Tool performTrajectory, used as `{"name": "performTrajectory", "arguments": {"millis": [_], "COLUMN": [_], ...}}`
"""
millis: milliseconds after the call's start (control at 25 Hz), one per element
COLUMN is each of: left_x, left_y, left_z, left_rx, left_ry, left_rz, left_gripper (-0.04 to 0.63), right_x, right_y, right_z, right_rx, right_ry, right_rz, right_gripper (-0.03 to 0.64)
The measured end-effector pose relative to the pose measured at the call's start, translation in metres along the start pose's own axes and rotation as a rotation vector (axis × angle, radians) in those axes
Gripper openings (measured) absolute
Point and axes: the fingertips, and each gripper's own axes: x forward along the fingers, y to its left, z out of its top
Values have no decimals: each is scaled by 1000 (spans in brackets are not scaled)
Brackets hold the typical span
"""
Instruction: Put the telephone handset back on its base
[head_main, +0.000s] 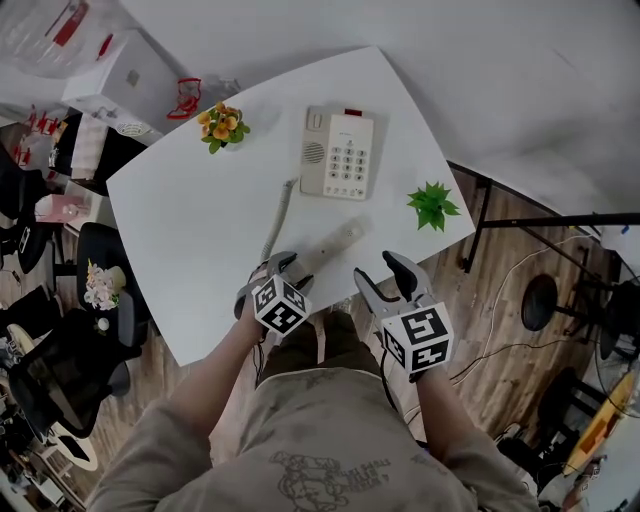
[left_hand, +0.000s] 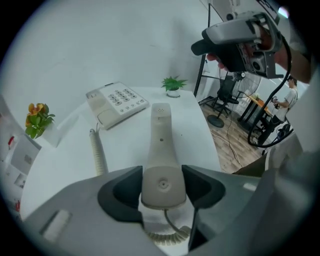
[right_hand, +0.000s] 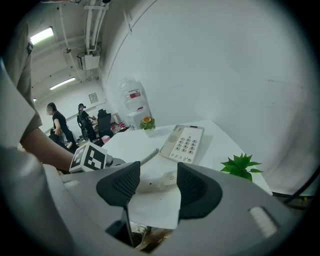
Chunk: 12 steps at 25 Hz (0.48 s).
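1. Handset (left_hand: 161, 150) grip first: my left gripper (left_hand: 162, 182) has its jaws pinched on both sides of the near end, and the rest of it stretches out over the white table (head_main: 180, 230), low or resting on it.
2. Its long axis runs straight away from that gripper. In the head view it slants up and to the right, with the far tip short of the base (head_main: 337, 153).
3. The base sits ahead and a little to the left of the handset's line, keypad up. I judge the empty cradle to be the strip along its left side, so the handset must swing left and turn to lie parallel with it.
4. My right gripper (right_hand: 157, 187) hangs at the table's near edge, jaws apart with nothing between them. It is farther from the handset, so the left does the carrying.
5. The coiled cord (head_main: 277, 215) trails from the base toward my left gripper and could snag.
6. The green plant (head_main: 432, 205) and orange flowers (head_main: 222, 125) stand well off the path.
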Motion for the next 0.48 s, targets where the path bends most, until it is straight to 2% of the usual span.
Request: {"name": "performTrajectory", "arguments": {"millis": [80, 240, 480], "left_x": [-3, -14, -31], "left_y": [-2, 1, 0], "left_z": [4, 17, 31], "left_rx": [-63, -253, -435], "left_ry": [-25, -114, -187], "left_rz": [-52, -132, -222], "left_gripper": [251, 250, 249], "right_x": [1, 0, -5], "right_y": [0, -1, -2], "right_z": [-1, 3, 11], "right_rx": [8, 31, 51], "right_ry": [4, -4, -20], "right_rz": [1, 4, 3], "right_gripper": [247, 247, 238]}}
